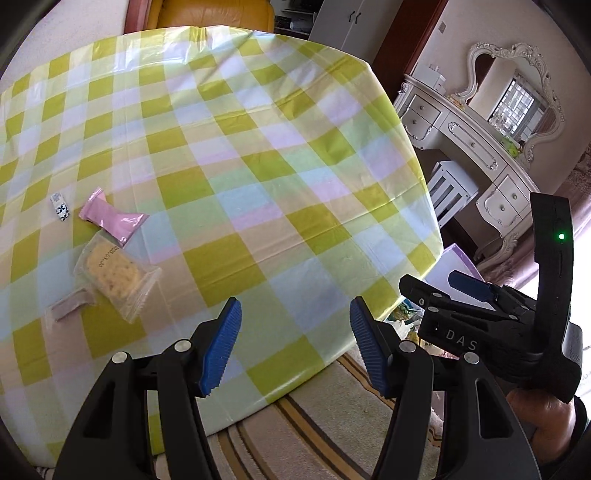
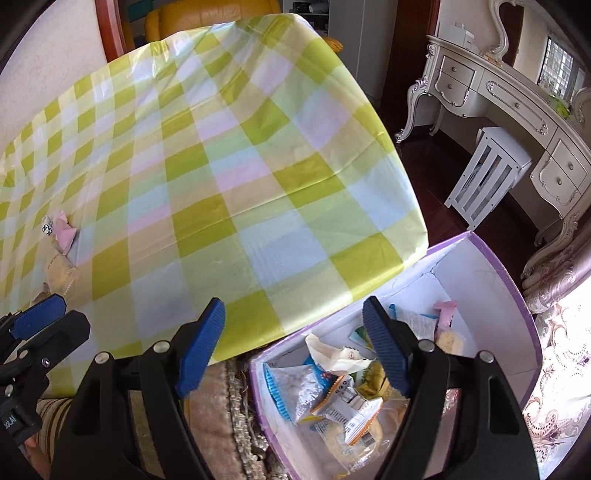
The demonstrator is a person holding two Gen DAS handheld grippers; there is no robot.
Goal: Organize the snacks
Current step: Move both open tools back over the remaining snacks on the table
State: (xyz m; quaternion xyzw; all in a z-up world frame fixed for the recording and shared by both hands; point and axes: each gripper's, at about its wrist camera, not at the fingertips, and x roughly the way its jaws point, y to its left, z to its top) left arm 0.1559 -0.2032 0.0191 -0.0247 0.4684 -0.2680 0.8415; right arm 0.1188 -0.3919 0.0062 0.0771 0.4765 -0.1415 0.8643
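On the checked table point(image 1: 236, 155), at the left, lie a pink wrapped snack point(image 1: 110, 218), a clear bag with a yellow cake point(image 1: 114, 275), a small black-and-white packet point(image 1: 60, 206) and a beige wrapper point(image 1: 68, 306). My left gripper point(image 1: 295, 343) is open and empty over the table's near edge, well right of them. My right gripper point(image 2: 293, 347) is open and empty above the purple-rimmed white box point(image 2: 517, 295), which holds several snack packets point(image 2: 332, 391). The table snacks also show in the right wrist view point(image 2: 62, 236). The right gripper also shows in the left wrist view point(image 1: 461, 295).
The box stands on the floor by the table's right corner point(image 2: 417, 236). A striped rug point(image 1: 332, 424) lies below the table edge. A white dresser point(image 2: 517, 110) and a white stool point(image 2: 487, 173) stand to the right. A yellow chair point(image 1: 210, 14) is behind the table.
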